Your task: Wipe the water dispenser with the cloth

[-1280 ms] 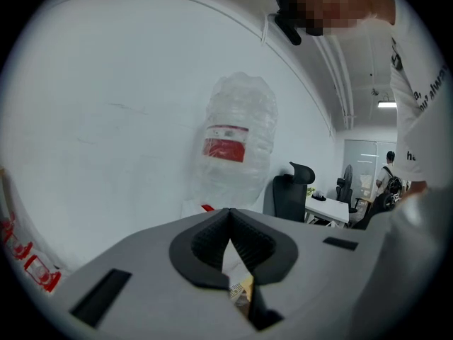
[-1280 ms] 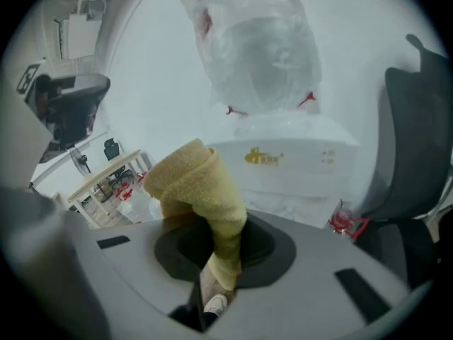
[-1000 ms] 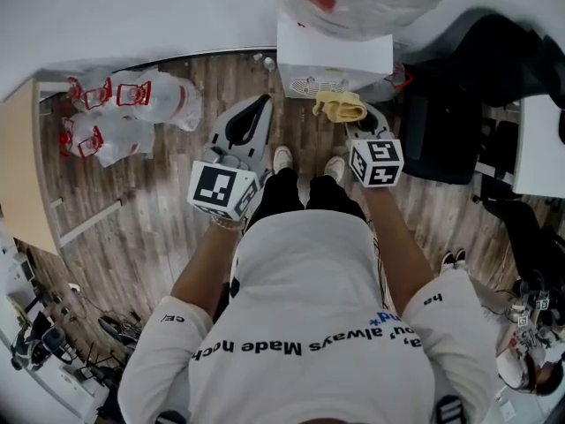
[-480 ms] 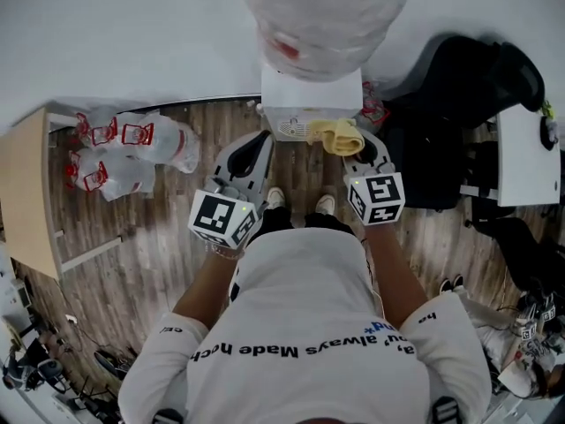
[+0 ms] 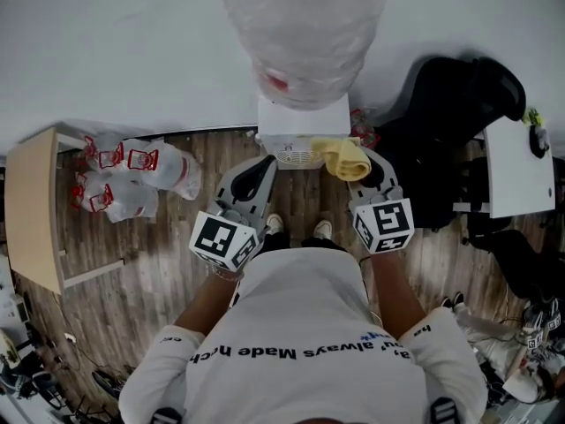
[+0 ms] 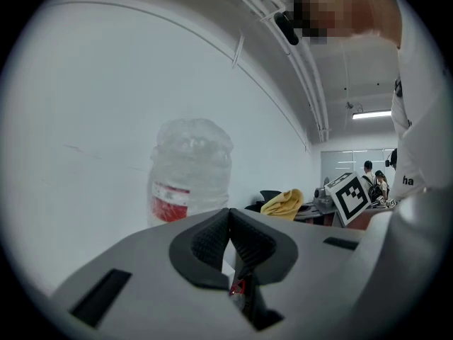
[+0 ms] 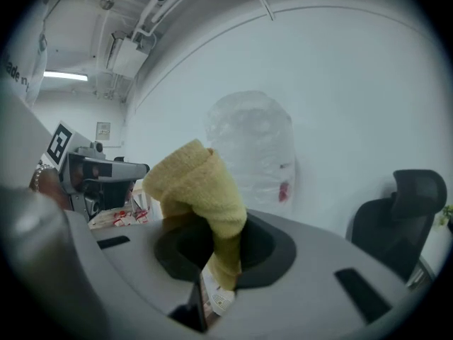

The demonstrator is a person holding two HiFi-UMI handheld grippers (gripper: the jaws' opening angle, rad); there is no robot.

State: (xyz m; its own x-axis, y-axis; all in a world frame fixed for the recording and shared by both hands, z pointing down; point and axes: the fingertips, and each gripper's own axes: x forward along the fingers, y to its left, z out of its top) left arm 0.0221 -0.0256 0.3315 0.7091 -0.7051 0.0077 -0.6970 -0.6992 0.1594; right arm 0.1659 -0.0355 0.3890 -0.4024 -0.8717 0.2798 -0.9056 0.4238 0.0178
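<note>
Yellow cloth [image 5: 346,157], white dispenser [image 5: 300,135], clear bottle [image 5: 302,25] w/ red label [image 5: 278,81], brown wood-grain floor [image 5: 168,228]

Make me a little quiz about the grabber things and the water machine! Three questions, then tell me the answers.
1. True or false: the left gripper is shut with nothing in it.
2. What does the right gripper hold? A) a red cup B) a yellow cloth C) a blue sponge
3. Fill in: on top of the water dispenser sits a big clear ____.
Key: 1 true; 2 B; 3 bottle.
</note>
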